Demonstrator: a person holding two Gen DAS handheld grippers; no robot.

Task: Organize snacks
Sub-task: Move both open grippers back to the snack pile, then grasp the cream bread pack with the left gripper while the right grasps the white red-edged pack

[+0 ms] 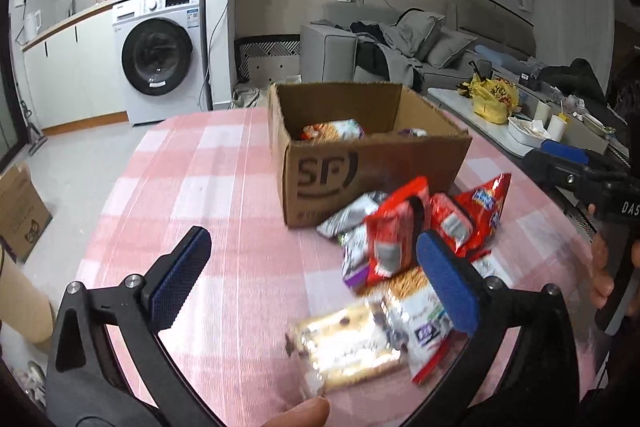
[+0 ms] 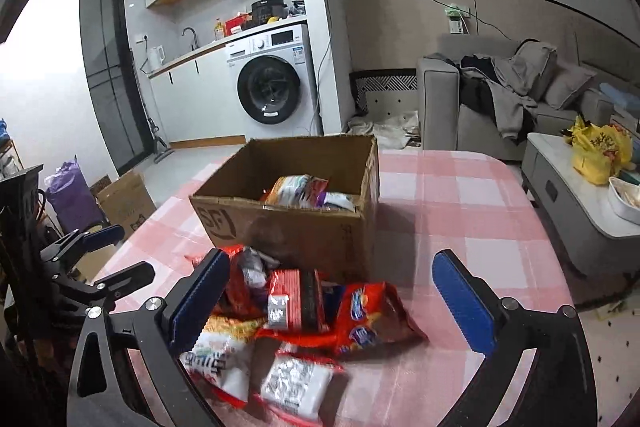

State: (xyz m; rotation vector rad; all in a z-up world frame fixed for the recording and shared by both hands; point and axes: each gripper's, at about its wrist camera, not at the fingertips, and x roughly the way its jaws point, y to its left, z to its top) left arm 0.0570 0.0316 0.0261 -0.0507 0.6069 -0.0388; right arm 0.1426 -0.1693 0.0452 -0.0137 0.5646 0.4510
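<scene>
**A:** ok so where are we at? We've got one cardboard box (image 2: 288,227) sitting open on the pink checked tablecloth (image 2: 460,227), and we count two packets inside it (image 2: 298,189), maybe a third tucked beside them, hard to tell.

**B:** yeah, and the rest of the snacks are one loose pile (image 2: 304,315) on the cloth right in front of the box, touching its front wall. We count about seven or eight packets there, but they overlap and some are blurry, so no exact number from us. Three are clearly red (image 1: 394,227), one is a pale biscuit pack (image 1: 348,345) nearest us.

**A:** claws?

**B:** two of them, both spread wide with nothing pinched. Our left gripper (image 1: 316,275) hovers over the near side of the pile, biscuit pack showing between the fingers but not touched. Our right gripper (image 2: 336,299) hangs over the pile too, empty.
</scene>
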